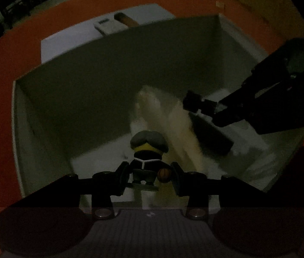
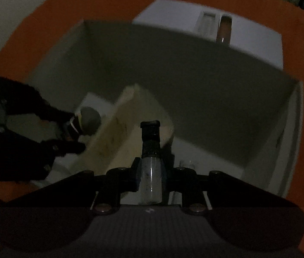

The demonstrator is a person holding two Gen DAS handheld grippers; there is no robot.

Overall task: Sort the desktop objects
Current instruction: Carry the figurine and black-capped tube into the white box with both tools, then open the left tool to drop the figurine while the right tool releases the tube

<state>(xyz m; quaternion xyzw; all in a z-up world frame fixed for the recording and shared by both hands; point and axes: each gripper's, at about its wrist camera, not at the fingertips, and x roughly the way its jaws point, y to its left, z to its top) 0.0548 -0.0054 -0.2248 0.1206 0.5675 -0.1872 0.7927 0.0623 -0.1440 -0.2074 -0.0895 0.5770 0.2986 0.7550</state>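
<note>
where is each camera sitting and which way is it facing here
Left wrist: sits on the left claw, looking steeply down into the white box; its own fingers grip a small figurine, and the right claw reaches in from the right.
Right wrist: sits on the right claw, looking steeply down into the same box; its fingers grip a black-capped bottle, and the left claw enters from the left.
Shared: the box, the beige block inside, both claws with their loads, the orange table.
</note>
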